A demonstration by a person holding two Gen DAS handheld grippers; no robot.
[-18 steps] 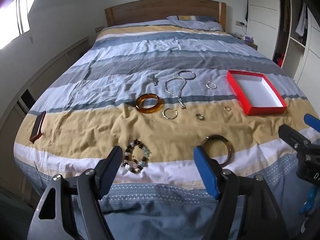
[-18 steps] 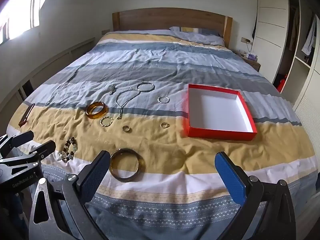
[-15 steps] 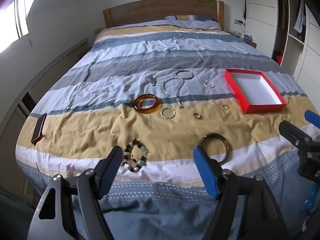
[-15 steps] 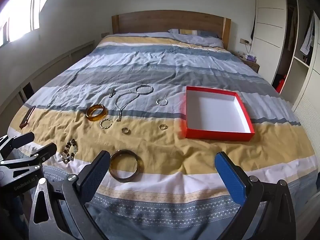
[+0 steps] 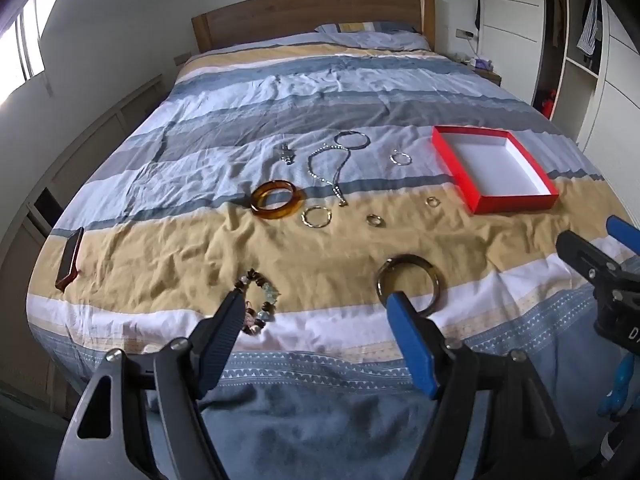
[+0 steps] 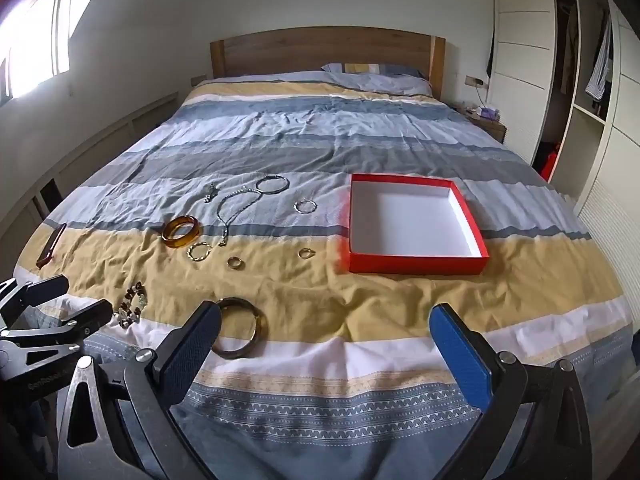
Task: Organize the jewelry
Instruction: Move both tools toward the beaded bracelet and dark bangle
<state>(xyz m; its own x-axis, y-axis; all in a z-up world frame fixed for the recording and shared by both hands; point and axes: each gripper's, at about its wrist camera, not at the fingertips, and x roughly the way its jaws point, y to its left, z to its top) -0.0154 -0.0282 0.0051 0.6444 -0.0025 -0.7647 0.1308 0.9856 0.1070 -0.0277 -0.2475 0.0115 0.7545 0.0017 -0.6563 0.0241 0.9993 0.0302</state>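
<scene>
Both hand-held grippers have drawn back from the bed [image 6: 400, 320], left [image 5: 316, 336] and right [image 6: 328, 344] spread open, holding nothing. The red box [image 6: 416, 268] shows a bare white inside; left of it lie an amber bangle [image 6: 181, 232], a chain [image 6: 236, 208] and small rings [image 6: 236, 263].

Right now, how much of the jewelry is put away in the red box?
None yet. The red cardboard box shows only its white floor. Both the left gripper and right gripper are open, holding nothing. The amber bangle, dark ring bangle and other pieces lie on the striped bedspread.
</scene>
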